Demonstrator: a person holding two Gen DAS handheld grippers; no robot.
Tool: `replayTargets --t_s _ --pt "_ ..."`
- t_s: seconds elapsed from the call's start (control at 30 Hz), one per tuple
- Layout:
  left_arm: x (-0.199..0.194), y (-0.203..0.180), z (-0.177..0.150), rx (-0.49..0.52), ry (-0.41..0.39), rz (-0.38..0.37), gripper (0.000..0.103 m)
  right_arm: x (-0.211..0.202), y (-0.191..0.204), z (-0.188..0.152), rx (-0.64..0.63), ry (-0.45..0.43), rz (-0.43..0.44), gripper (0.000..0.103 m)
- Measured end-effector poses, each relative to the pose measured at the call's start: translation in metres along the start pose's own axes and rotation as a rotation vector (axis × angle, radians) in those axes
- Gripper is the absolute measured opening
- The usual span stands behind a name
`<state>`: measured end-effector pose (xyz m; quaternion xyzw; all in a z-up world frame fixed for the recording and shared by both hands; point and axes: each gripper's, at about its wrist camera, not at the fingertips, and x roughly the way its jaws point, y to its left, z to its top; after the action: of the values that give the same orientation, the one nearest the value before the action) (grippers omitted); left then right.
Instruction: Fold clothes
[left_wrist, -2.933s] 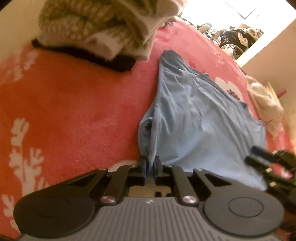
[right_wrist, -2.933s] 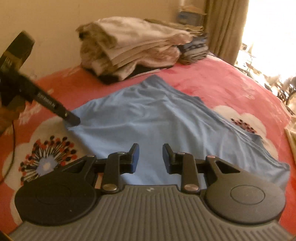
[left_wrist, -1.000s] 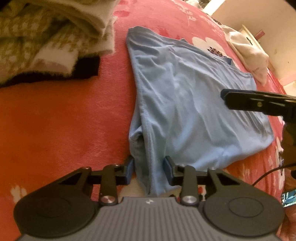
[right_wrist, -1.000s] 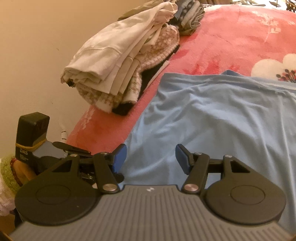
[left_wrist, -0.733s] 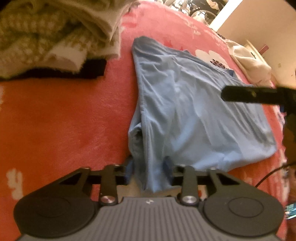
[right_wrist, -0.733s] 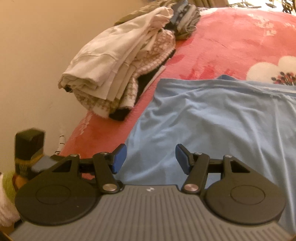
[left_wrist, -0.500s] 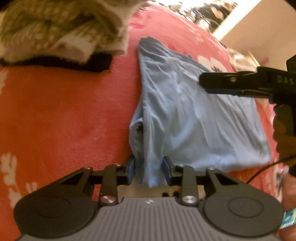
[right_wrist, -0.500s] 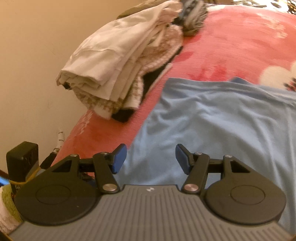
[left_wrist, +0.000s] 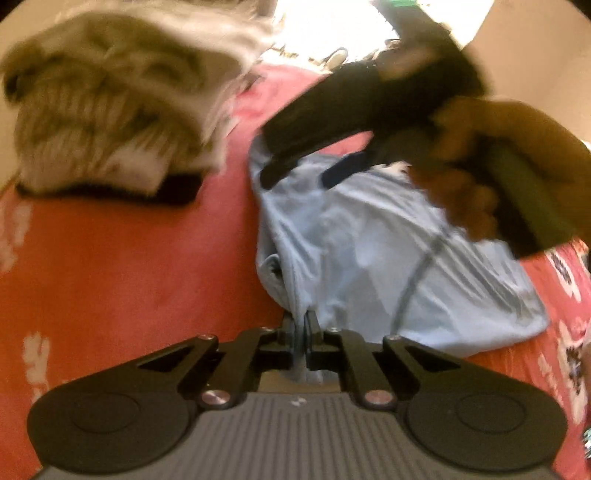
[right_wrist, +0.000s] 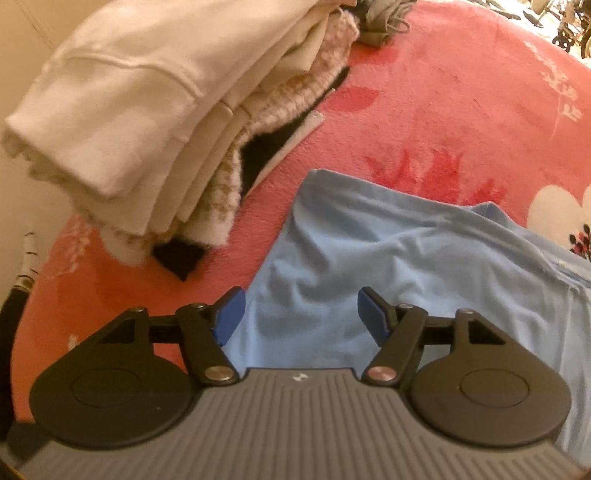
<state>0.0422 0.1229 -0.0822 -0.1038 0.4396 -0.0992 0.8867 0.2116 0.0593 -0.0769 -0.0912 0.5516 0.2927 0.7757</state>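
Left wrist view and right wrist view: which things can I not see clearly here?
- Left wrist view: motion blur smears the clothes pile and right gripper.
- Left wrist view: the hand covers the far part of the blue garment.
- Right wrist view: the garment's right side is cut off by the edge.

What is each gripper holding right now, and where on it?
Left gripper: pinching the blue garment's near bunched edge. Right gripper: nothing, jaws opening above it.

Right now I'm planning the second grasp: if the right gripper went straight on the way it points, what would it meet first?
Most likely the blue garment: the right gripper, jaws opening and empty, points down at its near edge on the red blanket. Depth is unclear.
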Motion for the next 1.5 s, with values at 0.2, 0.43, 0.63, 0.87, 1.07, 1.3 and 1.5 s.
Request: replayTargets --t_s 0.2,0.43,0.63,0.87,1.07,1.3,1.5 --pt "-0.002 -0.026 0.005 0.097 -0.051 -0.019 0.005 0.024 0.012 0.008 -0.053 0.085 -0.042 0.068" --pt "-0.001 -0.042 0.007 0.147 -0.065 -0.035 0.005 0.034 0.014 0.006 -0.115 0.082 -0.081 0.065" --pt "-0.007 -0.05 0.007 0.152 -0.083 -0.046 0.005 0.016 -0.009 0.003 -0.085 0.046 -0.068 0.009" --pt "-0.009 -0.083 0.021 0.182 -0.114 -0.113 0.005 -0.04 -0.059 -0.008 -0.061 -0.07 -0.019 0.005" --pt "0.016 -0.135 0.042 0.199 -0.107 -0.221 0.005 -0.088 -0.127 -0.01 -0.022 -0.174 -0.046 0.005" --pt "0.073 -0.196 0.052 0.237 -0.042 -0.335 0.005 -0.113 -0.217 -0.036 0.06 -0.219 -0.093 0.005" --pt "0.109 -0.244 0.05 0.265 0.015 -0.402 0.005 -0.122 -0.282 -0.065 0.122 -0.234 -0.105 0.005"
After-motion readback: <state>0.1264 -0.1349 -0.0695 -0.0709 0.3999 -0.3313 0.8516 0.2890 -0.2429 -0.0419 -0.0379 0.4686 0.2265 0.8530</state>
